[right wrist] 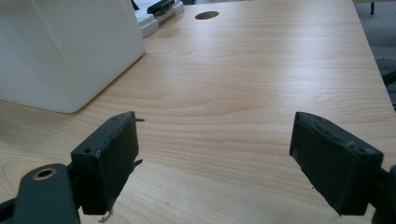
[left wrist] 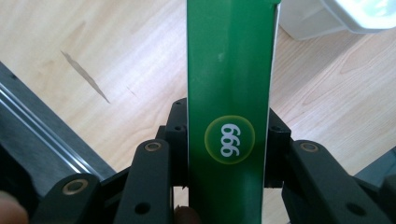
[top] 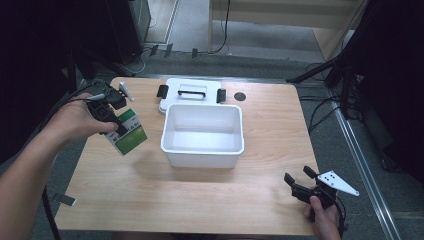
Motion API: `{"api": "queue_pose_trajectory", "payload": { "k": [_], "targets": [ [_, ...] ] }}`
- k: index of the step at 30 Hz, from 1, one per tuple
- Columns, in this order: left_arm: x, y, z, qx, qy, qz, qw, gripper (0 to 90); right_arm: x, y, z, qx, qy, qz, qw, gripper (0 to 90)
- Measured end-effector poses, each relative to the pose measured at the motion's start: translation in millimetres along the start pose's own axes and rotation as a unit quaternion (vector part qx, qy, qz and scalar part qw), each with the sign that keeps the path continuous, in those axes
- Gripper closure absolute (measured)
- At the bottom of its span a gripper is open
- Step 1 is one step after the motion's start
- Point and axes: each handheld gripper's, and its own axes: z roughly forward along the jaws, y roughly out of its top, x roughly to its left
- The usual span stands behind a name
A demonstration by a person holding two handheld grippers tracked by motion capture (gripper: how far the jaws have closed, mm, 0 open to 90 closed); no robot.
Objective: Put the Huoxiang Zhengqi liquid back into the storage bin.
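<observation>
1. High view: the left tongs (top: 116,125) clamp a green-and-white cardboard box (top: 129,133), held above the wooden tabletop (top: 270,130), just left of the open white plastic bin (top: 202,135).
2. Box's long axis runs along the jaws.
3. Right tongs (top: 298,181) rest wide apart, empty, farther from the bin.

Print on the green and white box (top: 128,132) is too small to read from the high view. In the left gripper view the green box (left wrist: 229,93) runs past the top and bottom edges, and the white bin (left wrist: 327,16) is cut by the top right corner. In the right gripper view the white bin (right wrist: 65,46) is cropped at left and top, hiding most of the lid (right wrist: 156,14) behind it
</observation>
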Motion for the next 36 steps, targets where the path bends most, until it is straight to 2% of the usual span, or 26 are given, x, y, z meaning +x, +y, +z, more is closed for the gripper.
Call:
{"api": "queue_pose_trajectory", "payload": {
  "k": [5,7,13,16,22,27,36],
  "targets": [
    [-7.5,4.5,-7.2,0.003,-0.008,0.012,0.9999,65.5,-0.1,0.1,0.1,0.001,0.0,0.0,1.0,15.6],
    [-12.7,8.5,-10.9,0.01,-0.004,0.024,0.9997,65.5,-0.1,0.0,0.1,0.001,0.0,0.0,1.0,15.6],
    [-18.9,13.6,-17.4,-0.001,-0.008,0.037,0.9993,65.6,-0.3,0.1,0.1,0.0,0.001,0.002,1.0,15.6],
    [-22.1,16.8,-22.8,-0.004,0.002,0.046,0.9989,65.6,0.0,0.0,0.1,0.001,0.001,0.001,1.0,15.6],
    [-22.6,20.7,-41.6,-0.012,0.004,0.056,0.9984,65.6,-0.4,0.1,0.3,0.0,0.001,0.001,1.0,15.6],
    [-22.3,24.3,-53.2,-0.01,0.008,0.066,0.9977,65.6,-0.4,0.1,0.3,-0.001,0.002,0.001,1.0,15.6],
    [-22.1,31.7,-67.1,-0.018,-0.002,0.071,0.9973,65.5,-0.1,0.0,0.2,0.0,0.002,0.001,1.0,15.6]
  ]
}}
